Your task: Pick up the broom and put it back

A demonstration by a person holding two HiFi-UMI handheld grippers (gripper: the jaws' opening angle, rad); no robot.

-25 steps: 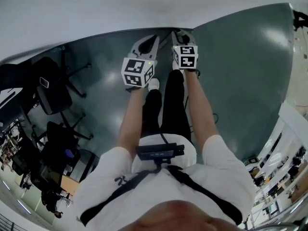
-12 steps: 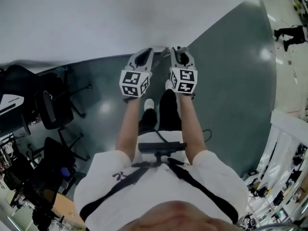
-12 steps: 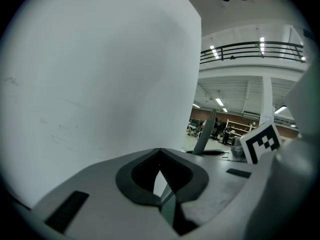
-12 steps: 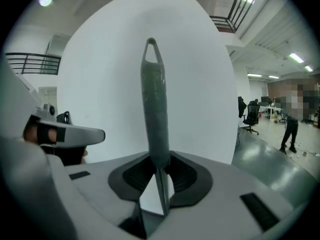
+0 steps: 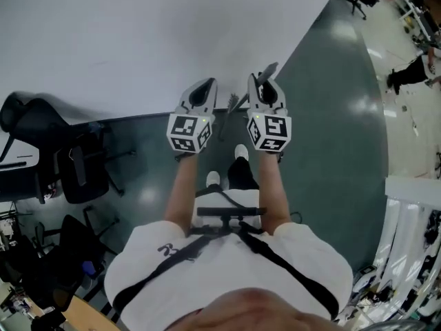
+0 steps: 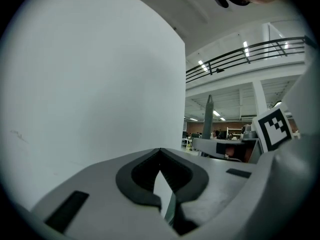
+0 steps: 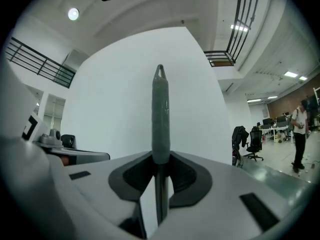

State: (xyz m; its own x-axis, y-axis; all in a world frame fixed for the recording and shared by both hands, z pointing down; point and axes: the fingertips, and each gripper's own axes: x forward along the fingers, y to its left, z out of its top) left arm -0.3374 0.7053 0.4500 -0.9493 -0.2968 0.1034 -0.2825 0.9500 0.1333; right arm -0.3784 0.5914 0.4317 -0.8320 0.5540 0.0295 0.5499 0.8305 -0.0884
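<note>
We have the right tongs [image 5: 264,83] clenched on the broom handle [image 7: 160,109]. The grey grip end sticks out past the jaws and stands upright in the right gripper view. The left tongs [image 5: 204,87] are clenched with their tips together and nothing between them. In the head view both tongs sit side by side, just apart, at arm's length in front of us, facing the white wall [image 5: 138,40] over the dark green floor [image 5: 331,129]. We see a thin stretch of the handle between the two tongs, but can't make out the brush end. Black office chairs [image 5: 76,167] stand well off to our left.
</note>
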